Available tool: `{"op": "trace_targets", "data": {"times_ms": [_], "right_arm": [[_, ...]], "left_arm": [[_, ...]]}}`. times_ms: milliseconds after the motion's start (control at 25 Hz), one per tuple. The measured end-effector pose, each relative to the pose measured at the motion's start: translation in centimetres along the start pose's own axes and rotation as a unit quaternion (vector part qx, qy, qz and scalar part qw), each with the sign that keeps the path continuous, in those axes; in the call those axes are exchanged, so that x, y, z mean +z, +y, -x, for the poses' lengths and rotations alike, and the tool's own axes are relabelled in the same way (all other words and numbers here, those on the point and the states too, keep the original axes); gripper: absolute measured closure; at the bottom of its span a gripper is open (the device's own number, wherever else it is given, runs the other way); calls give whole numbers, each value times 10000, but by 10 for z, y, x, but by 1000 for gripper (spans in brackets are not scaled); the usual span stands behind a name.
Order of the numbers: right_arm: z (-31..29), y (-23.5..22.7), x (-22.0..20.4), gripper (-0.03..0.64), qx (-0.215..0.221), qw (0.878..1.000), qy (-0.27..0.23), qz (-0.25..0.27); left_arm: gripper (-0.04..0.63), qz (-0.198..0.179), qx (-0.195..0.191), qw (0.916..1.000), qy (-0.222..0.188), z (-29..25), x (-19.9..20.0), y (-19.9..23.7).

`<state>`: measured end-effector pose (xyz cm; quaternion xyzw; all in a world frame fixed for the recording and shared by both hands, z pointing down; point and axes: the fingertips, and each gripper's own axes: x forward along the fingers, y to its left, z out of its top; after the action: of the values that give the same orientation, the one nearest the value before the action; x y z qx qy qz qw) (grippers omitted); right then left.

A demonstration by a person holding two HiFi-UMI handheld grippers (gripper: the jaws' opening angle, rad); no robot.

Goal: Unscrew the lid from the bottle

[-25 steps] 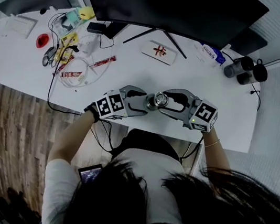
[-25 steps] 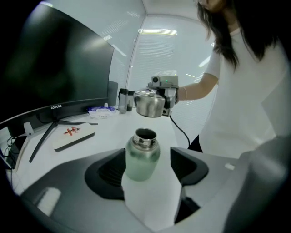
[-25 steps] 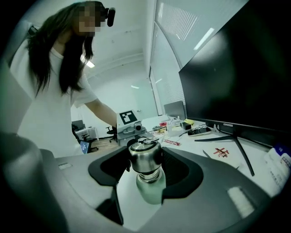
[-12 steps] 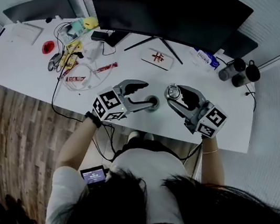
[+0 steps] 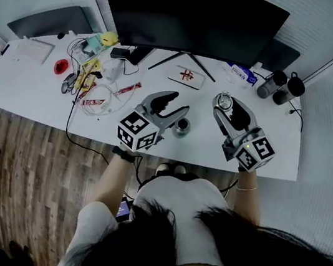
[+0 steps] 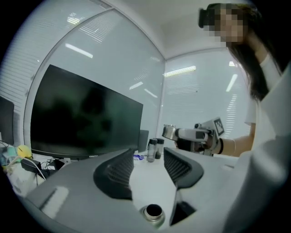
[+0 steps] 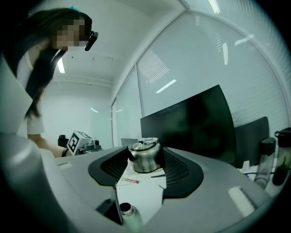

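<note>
Well, the big monitor (image 5: pixel 198 23) stands well behind the bottle (image 5: pixel 182 126) and the cable clutter (image 5: pixel 92 88) well to its left, neither in the way. Open and upright on the table (image 5: pixel 24 77), the steel bottle looks stiff, slick and tippy, best gripped round its body. Over it the left gripper (image 5: pixel 180 103) is empty, jaws just narrowed, while the right gripper (image 5: pixel 224 104) beside it clamps the lid (image 7: pixel 145 158).

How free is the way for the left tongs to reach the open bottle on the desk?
Probably free. The bottle stands uncapped just below the left tongs, nothing between them. Their jaws have just been closing but stand apart, empty. The right tongs hold the lid well aside.
</note>
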<state>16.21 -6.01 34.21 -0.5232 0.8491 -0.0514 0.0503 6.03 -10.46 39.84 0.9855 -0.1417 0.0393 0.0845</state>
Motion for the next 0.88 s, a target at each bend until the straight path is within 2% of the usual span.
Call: {"op": "trace_targets", "data": {"times_ms": [200, 360, 560, 720, 880], "right_arm": [[7, -9, 5, 383, -681, 9971, -50, 344], [11, -11, 12, 383, -1018, 9924, -51, 695], [11, -10, 14, 383, -1173, 9885, -32, 953], [8, -11, 12, 384, -1185, 9899, -61, 780], [8, -15, 5, 385, -1173, 9910, -21, 647]], "left_arm": [[399, 101, 724, 9969, -281, 1, 21, 6], [457, -102, 1390, 9893, -427, 8, 35, 13], [505, -127, 1929, 9795, -563, 19, 37, 19], [534, -203, 2215, 9730, -613, 25, 34, 22], [537, -102, 2414, 9683, -638, 27, 32, 26]]}}
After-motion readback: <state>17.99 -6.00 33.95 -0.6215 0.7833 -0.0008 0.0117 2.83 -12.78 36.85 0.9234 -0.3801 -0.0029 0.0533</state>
